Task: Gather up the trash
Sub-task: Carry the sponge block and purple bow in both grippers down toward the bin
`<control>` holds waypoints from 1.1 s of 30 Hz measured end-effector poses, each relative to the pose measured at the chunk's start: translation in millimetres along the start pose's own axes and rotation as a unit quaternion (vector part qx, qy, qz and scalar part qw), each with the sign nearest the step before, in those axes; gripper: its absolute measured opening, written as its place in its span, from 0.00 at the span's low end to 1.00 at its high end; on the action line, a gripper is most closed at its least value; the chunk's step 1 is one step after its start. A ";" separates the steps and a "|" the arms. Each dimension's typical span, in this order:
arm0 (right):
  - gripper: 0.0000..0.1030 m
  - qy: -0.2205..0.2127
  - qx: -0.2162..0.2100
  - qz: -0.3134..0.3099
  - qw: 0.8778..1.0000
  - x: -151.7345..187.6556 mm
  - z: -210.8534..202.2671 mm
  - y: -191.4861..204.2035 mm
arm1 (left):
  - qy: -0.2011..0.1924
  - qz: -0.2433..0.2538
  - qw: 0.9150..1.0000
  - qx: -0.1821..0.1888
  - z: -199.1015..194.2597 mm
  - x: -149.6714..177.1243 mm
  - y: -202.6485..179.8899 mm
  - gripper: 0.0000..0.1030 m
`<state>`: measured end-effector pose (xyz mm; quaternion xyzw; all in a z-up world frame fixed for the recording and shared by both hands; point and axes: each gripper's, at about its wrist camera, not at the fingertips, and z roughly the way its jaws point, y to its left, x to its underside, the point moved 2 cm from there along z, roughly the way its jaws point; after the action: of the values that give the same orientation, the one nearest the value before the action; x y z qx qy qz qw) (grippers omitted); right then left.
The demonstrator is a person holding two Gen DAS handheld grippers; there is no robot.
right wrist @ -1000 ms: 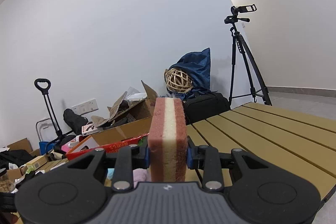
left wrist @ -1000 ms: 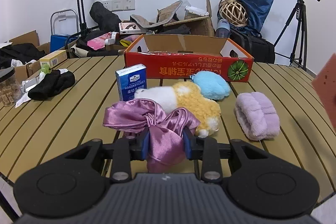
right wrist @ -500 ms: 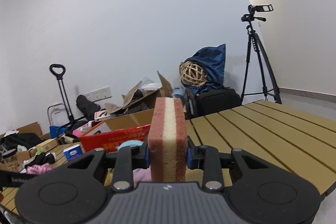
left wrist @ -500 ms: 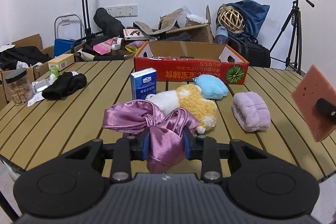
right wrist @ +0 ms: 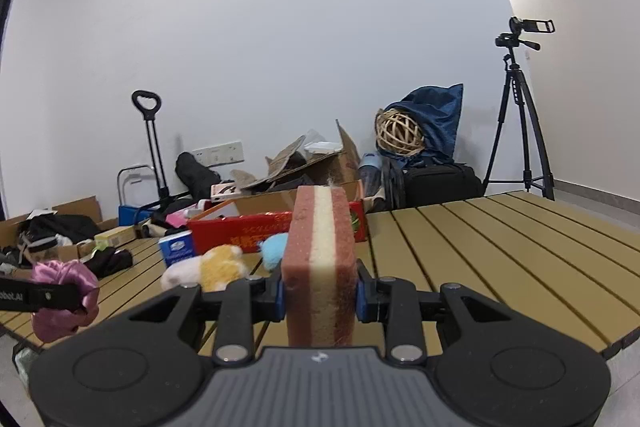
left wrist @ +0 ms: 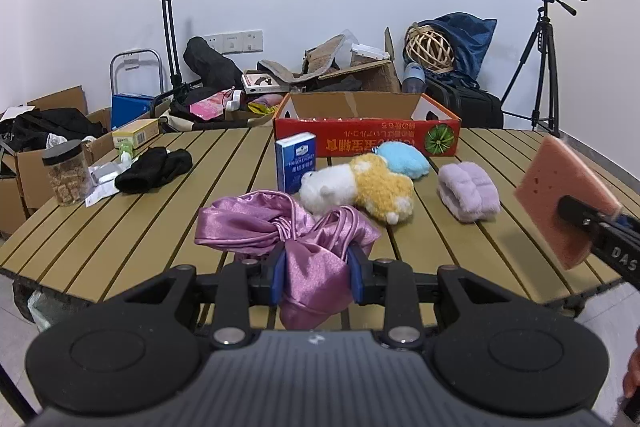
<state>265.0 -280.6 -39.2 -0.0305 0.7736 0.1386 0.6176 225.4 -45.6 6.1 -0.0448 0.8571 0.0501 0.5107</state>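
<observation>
Now the left gripper (left wrist: 316, 277) is clenched on a bunched purple satin cloth (left wrist: 288, 227) at lower centre of its view, near the slatted tabletop (left wrist: 120, 227) edge. Meanwhile the right gripper (right wrist: 320, 297) grasps a pink-and-cream sponge (right wrist: 320, 263) upright at centre frame — the red cardboard box (left wrist: 366, 141) sits beyond the plush toys (left wrist: 360, 183), upper middle.

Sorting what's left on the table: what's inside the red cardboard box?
Only the bare brown inner walls of the red cardboard box show. Its front wall hides the floor, so any contents cannot be seen.
</observation>
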 end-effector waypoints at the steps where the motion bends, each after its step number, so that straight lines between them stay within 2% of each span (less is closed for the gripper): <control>1: 0.29 0.001 -0.002 -0.002 1.000 2.1 -1.5 2.9 | 0.002 -0.001 1.000 0.003 -3.0 2.3 2.2 0.30; 8: 0.29 0.005 -0.023 -0.018 1.000 27.4 -30.7 23.7 | 0.010 -0.007 1.000 0.010 -24.2 20.6 20.4 0.30; 19: 0.29 0.041 -0.049 -0.044 0.997 66.5 -75.0 51.2 | 0.027 -0.007 0.999 0.015 -51.4 58.5 44.7 0.30; 25: 0.29 0.082 -0.060 -0.075 0.992 88.5 -85.4 69.8 | 0.055 -0.008 0.998 0.018 -53.9 87.6 55.1 0.30; 33: 0.29 0.159 -0.054 -0.096 0.981 120.0 -85.5 84.0 | 0.096 -0.013 0.995 0.015 -44.5 125.0 69.2 0.30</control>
<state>137.5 -206.7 -123.0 -0.1593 0.8471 0.1132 0.4943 118.4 14.0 -80.1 -0.0528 0.9022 0.0265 0.4273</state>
